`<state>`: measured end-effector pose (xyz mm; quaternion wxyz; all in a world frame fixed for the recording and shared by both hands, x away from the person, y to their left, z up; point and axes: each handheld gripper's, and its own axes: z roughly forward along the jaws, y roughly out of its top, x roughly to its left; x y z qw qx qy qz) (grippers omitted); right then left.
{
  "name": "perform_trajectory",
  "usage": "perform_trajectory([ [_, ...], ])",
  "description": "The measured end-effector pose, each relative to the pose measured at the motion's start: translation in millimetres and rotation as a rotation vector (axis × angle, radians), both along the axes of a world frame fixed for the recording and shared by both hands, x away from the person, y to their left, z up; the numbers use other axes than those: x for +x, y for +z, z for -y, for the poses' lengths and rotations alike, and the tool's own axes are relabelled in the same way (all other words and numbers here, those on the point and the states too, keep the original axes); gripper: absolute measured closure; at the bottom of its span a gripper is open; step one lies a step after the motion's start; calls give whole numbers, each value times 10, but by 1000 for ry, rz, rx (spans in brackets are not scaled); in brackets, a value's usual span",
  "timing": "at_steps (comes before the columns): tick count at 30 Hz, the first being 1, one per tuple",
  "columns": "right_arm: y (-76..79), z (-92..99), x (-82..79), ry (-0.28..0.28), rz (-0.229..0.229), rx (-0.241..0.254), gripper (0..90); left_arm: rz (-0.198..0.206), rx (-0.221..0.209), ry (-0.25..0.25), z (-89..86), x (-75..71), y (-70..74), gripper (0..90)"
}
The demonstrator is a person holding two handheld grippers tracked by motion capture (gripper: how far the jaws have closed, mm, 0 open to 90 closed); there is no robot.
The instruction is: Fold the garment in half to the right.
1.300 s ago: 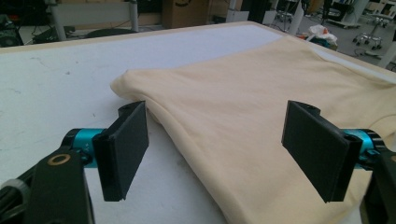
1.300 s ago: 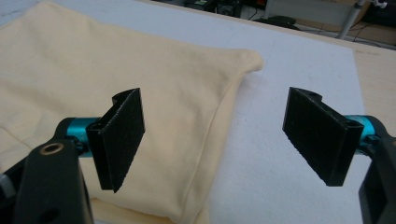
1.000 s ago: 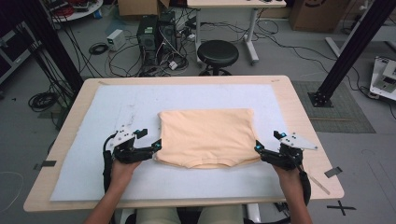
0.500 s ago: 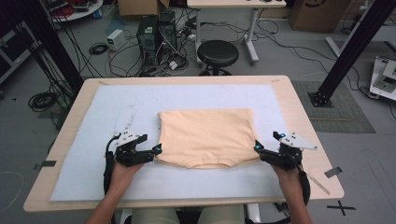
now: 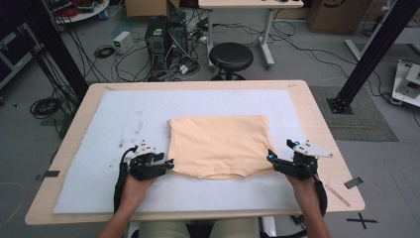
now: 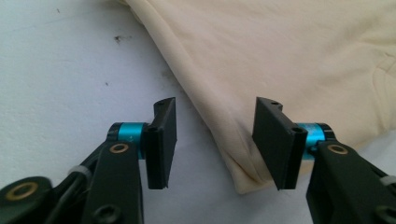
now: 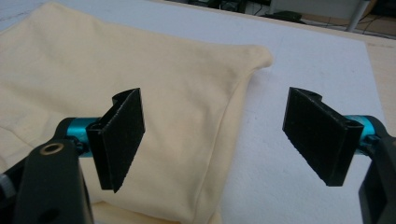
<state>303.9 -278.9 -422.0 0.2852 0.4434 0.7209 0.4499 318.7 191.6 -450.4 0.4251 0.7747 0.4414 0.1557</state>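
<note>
Your left gripper (image 5: 167,163) sat at the near left corner of the folded cream shirt (image 5: 218,146), which lay flat in the middle of the white mat (image 5: 124,114). Its jaws had just been closing and stood half-narrowed, the corner fold between them but not yet pinched. To grip well, you needed to slide a little deeper so both pads caught every layer of the fold, not only the top one. Your left forearm came in low, the gripper nearly level with the mat. Your right gripper (image 5: 271,159) waited at the near right edge, jaws wide astride the seam, wrist low and steady.
</note>
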Motion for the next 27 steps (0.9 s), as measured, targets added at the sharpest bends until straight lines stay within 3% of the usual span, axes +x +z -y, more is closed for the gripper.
perform_trajectory([
  [17, 19, -52, 22, 13, 2, -1, 212, -29, 15, 0, 29, -15, -9, 679],
  [20, 32, -87, 42, 21, 6, -1, 212, -43, -1, -6, 38, -29, -8, 786],
  [24, 62, -164, 72, 43, 7, 11, 212, -32, 10, -4, 57, -49, -9, 819],
  [27, 89, -231, 107, 63, -1, 35, 212, -42, -8, -3, 42, -48, -12, 827],
])
